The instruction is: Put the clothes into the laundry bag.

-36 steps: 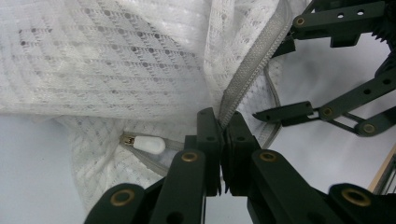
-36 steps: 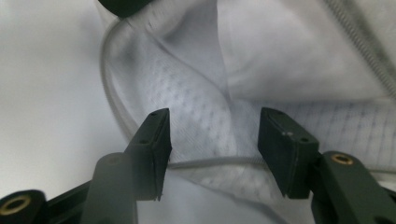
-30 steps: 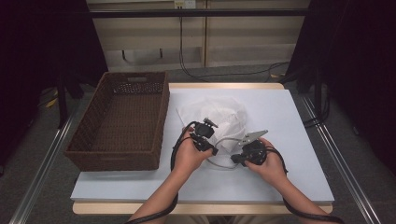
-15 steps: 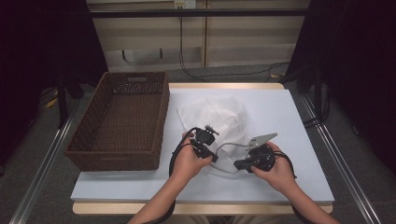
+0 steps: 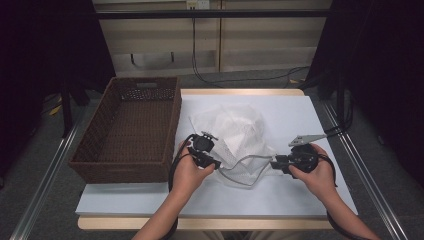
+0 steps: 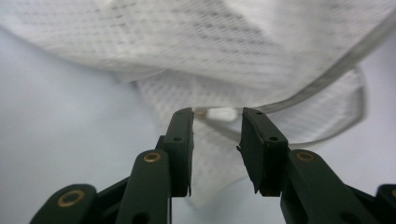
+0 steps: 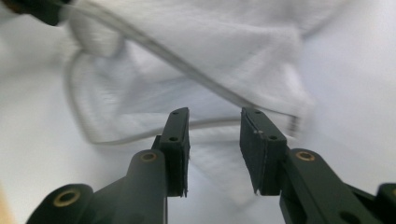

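A white mesh bag [image 5: 235, 132] with a grey edge band [image 5: 245, 162] lies crumpled in the middle of the white table. My left gripper [image 5: 216, 163] sits at the bag's near left edge. Its jaws have just been opening and stand apart, with the mesh [image 6: 261, 60] just past the tips and a small white tab [image 6: 223, 113] in the gap, unpressed. My right gripper [image 5: 276, 162] is at the bag's near right corner. Its jaws have also just been opening, and the grey band [image 7: 210, 123] runs beyond the tips with nothing pinched.
A dark brown woven basket [image 5: 102, 150] stands at the table's left side, close to my left hand. The white table top [image 5: 300, 112] has bare surface right of the bag and along its front edge [image 5: 210, 222]. Metal rails run down both sides.
Both grippers were shut close together on the bag's near edge. They have let go, and the right hand has drawn away to the right while the left shifted slightly.
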